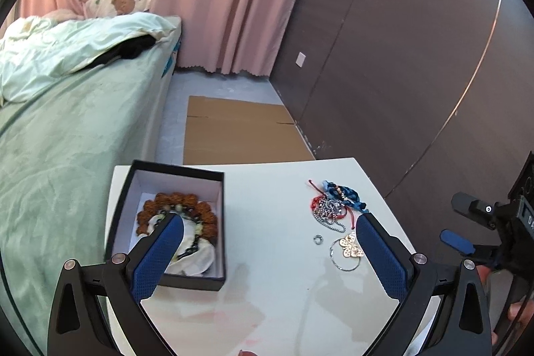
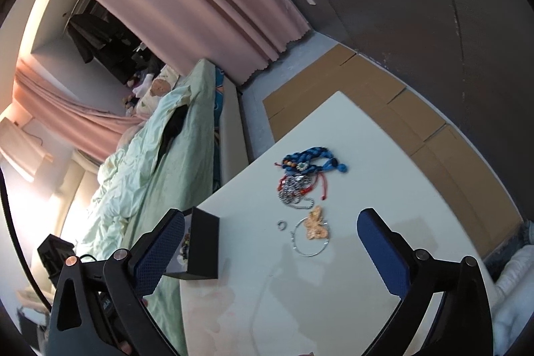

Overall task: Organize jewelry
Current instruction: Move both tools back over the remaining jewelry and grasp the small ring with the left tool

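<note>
Here, the black box (image 1: 173, 224) sits on the white table (image 1: 273, 282) with a brown bead bracelet (image 1: 200, 209) and a white cloth (image 1: 200, 256) inside. Right of the box lies the jewelry pile (image 1: 333, 209). The left gripper (image 1: 270, 227) and right gripper (image 2: 271, 224) are both wide open, holding nothing.

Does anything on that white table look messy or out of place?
Yes. The blue braided bracelet, red cord and silver chain lie tangled in one heap on the table, outside the black box.
</note>
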`<control>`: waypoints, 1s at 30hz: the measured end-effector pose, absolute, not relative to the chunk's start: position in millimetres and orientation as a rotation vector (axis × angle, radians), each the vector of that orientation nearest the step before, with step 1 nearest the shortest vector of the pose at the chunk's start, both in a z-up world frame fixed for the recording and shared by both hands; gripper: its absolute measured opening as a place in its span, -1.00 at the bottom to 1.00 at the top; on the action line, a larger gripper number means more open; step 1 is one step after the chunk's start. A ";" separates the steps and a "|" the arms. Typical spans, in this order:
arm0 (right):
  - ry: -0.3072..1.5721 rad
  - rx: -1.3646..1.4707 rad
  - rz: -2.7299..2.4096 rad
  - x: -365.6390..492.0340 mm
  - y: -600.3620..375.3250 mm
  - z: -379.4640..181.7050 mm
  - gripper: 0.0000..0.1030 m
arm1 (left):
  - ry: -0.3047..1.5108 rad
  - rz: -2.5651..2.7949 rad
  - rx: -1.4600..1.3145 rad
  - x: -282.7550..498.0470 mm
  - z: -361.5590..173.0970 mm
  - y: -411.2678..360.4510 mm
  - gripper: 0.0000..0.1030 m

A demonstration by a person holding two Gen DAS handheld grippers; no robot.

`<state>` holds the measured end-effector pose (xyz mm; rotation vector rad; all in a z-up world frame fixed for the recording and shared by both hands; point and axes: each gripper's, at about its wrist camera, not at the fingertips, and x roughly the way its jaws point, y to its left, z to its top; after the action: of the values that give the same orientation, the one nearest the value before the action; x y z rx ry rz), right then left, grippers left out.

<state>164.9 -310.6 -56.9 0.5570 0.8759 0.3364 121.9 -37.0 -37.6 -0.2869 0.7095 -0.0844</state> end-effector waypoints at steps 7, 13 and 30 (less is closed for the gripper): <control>0.861 0.603 0.286 163.1 -338.3 -57.0 1.00 | 0.709 -0.131 -0.236 133.7 -37.6 -64.2 0.98; 0.915 0.624 0.216 172.5 -353.6 -67.7 0.98 | 0.758 -0.215 -0.173 145.7 -48.0 -95.6 0.53; 1.004 0.656 0.215 188.0 -361.0 -83.4 0.64 | 0.912 -0.219 -0.002 182.4 -106.9 -136.9 -0.14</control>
<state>188.0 -361.0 -83.4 0.6558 1.0039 0.2147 182.4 -136.9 -106.9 -0.0019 0.9117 -0.2195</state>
